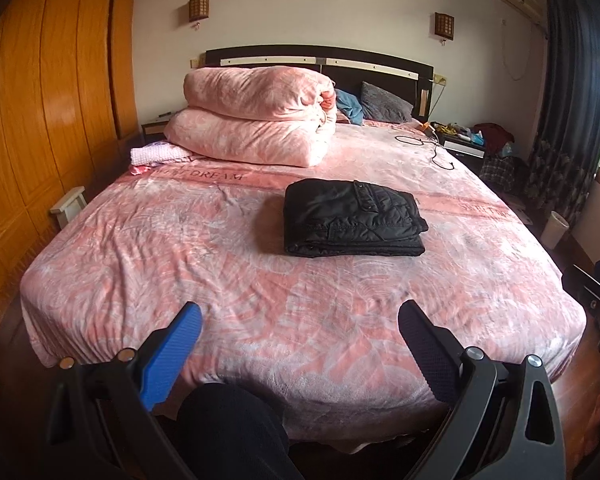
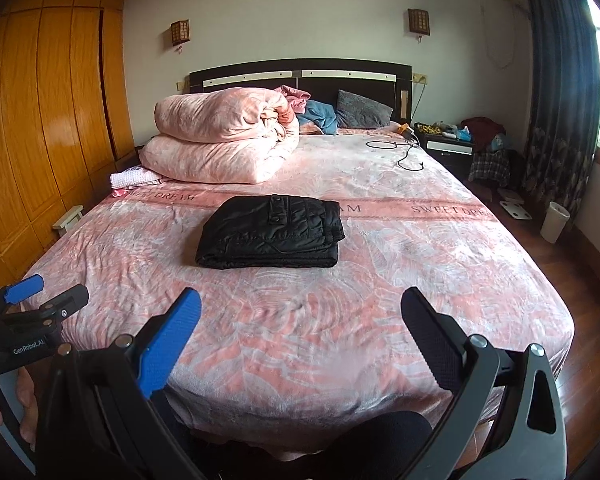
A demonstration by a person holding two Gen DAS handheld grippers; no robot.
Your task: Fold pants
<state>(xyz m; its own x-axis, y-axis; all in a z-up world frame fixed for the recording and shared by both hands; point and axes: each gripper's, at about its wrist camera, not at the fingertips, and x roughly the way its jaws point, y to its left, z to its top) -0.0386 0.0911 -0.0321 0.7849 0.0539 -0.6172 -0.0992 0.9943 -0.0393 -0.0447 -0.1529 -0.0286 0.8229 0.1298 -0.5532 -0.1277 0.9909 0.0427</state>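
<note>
Black quilted pants (image 1: pixel 352 220) lie folded into a compact rectangle in the middle of the pink bed (image 1: pixel 140 264); they also show in the right wrist view (image 2: pixel 272 232). My left gripper (image 1: pixel 300 316) is open and empty, held back over the bed's foot edge, well short of the pants. It also shows at the left of the right wrist view (image 2: pixel 46 294). My right gripper (image 2: pixel 300 302) is open and empty, likewise held back near the foot edge.
A folded pink duvet (image 1: pixel 256 120) and pillows sit at the headboard. A black cable (image 2: pixel 404 152) lies on the bed's far right. A wooden wardrobe (image 1: pixel 40 120) stands left. A cluttered nightstand (image 2: pixel 448 140) and a white bin (image 2: pixel 554 222) stand right.
</note>
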